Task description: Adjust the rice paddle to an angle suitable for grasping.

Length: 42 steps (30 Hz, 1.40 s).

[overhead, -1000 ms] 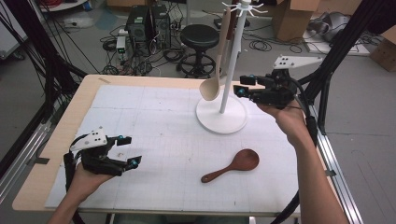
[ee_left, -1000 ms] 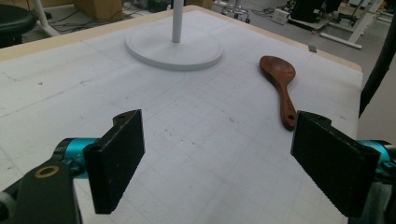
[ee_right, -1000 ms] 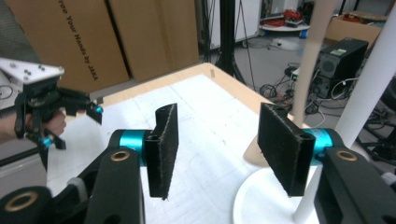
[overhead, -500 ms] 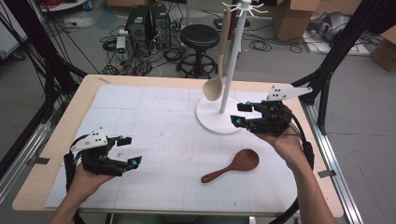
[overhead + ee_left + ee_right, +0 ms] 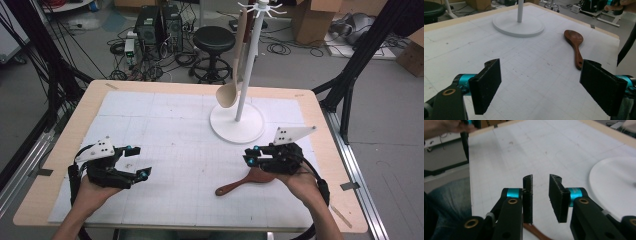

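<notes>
Right tool (image 5: 250, 156) hovers over the dark wooden spoon (image 5: 246, 181) lying on the tabletop (image 5: 165, 130); jaws just narrowed, gap empty. Left tool (image 5: 136, 161) stands released. Pickup pending: lower, straddle handle, clench.

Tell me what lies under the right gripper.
Under the right gripper lies the dark wooden spoon on the white mat. Its handle sticks out toward the left; the gripper and hand cover much of its bowl. Nothing sits between the fingers.

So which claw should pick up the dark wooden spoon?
Right. The right claw hovers directly over the dark wooden spoon, jaws narrowly apart, having just been closing with nothing between them. The left claw sits wide open across the table.
</notes>
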Tool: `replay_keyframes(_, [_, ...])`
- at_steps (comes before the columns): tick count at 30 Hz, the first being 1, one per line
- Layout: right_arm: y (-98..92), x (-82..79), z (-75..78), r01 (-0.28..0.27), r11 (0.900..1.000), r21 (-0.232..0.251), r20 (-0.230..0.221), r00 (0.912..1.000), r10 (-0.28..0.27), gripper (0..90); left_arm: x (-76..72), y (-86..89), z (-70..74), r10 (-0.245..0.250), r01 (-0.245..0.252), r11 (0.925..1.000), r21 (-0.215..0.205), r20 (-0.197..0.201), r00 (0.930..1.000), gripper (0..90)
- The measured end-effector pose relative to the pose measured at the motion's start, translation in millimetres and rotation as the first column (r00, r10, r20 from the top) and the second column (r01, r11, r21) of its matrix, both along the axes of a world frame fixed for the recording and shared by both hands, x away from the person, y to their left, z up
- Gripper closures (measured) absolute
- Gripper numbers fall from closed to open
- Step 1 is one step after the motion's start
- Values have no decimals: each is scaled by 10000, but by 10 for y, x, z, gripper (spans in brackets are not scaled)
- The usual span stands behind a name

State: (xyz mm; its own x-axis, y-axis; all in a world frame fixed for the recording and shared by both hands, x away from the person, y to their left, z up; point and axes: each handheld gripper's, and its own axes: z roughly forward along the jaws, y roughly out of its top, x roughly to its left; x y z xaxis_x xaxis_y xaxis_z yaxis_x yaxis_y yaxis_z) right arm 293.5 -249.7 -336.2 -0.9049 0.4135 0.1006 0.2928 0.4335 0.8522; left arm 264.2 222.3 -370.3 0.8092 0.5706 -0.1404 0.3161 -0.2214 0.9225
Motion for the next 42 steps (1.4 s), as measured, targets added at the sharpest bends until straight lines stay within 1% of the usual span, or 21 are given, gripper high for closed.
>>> replay_keyframes(2, [11, -41, -78, -121, 9998, -153, -146, 9998, 119, 791, -2, 0, 2, -12, 12, 10000, -21, 2, 10000, 181])
replay_keyframes(7, [44, -142, -245, -374, 9975, -596, -304, 9989, 356, 896, -6, -10, 3, -16, 16, 10000, -42, 9, 10000, 181])
replay_keyframes(10, [75, -190, -341, -500, 9951, -849, -307, 9984, 475, 897, -6, -14, 2, -11, 11, 10000, -13, -5, 10000, 181])
replay_keyframes(13, [106, -230, -434, -580, 9928, -1052, -416, 9977, 538, 897, -1, -10, 3, -5, 5, 10000, -21, 16, 10000, 181])
replay_keyframes(14, [120, -239, -475, -668, 9904, -1214, -445, 9971, 618, 897, -2, -9, 2, 14, -14, 10000, -40, -1, 10000, 181])
replay_keyframes(18, [170, -282, -584, -856, 9859, -1435, -705, 9946, 761, 897, 2, -12, 1, -7, 7, 10000, -17, 8, 10000, 181])
replay_keyframes(20, [197, -296, -634, -956, 9824, -1602, -692, 9939, 854, 897, 2, -13, 0, -5, 5, 10000, -1, 10, 10000, 181])
replay_keyframes(23, [244, -311, -719, -1139, 9773, -1788, -817, 9916, 1007, 897, 3, -13, -1, 5, -5, 10000, -7, 8, 10000, 181])
replay_keyframes(26, [290, -313, -779, -1324, 9703, -2023, -974, 9886, 1146, 897, 2, -12, -1, 23, -23, 10000, -20, -3, 10000, 181])
replay_keyframes(29, [351, -306, -820, -1453, 9634, -2251, -960, 9873, 1265, 897, 3, -13, -1, 11, -11, 10000, -14, -8, 10000, 181])
replay_keyframes(31, [402, -300, -843, -1575, 9575, -2417, -1043, 9852, 1357, 897, 4, -12, -1, 11, -11, 10000, -2, 3, 10000, 181])
replay_keyframes(33, [448, -282, -865, -1666, 9516, -2582, -959, 9846, 1464, 897, 4, -8, 1, 31, -31, 10000, -11, 25, 10000, 181])
replay_keyframes(34, [467, -275, -870, -1698, 9495, -2639, -989, 9840, 1485, 897, 2, -7, 2, 43, -43, 10000, -28, 4, 10000, 181])
replay_keyframes(37, [515, -255, -883, -1822, 9437, -2760, -1004, 9820, 1603, 897, 2, 4, 2, 50, -50, 10000, -30, 14, 10000, 181])
replay_keyframes(42, [585, -218, -917, -1883, 9378, -2918, -980, 9812, 1665, 897, 1, 23, 0, 66, -66, 10000, -46, 5, 10000, 181])
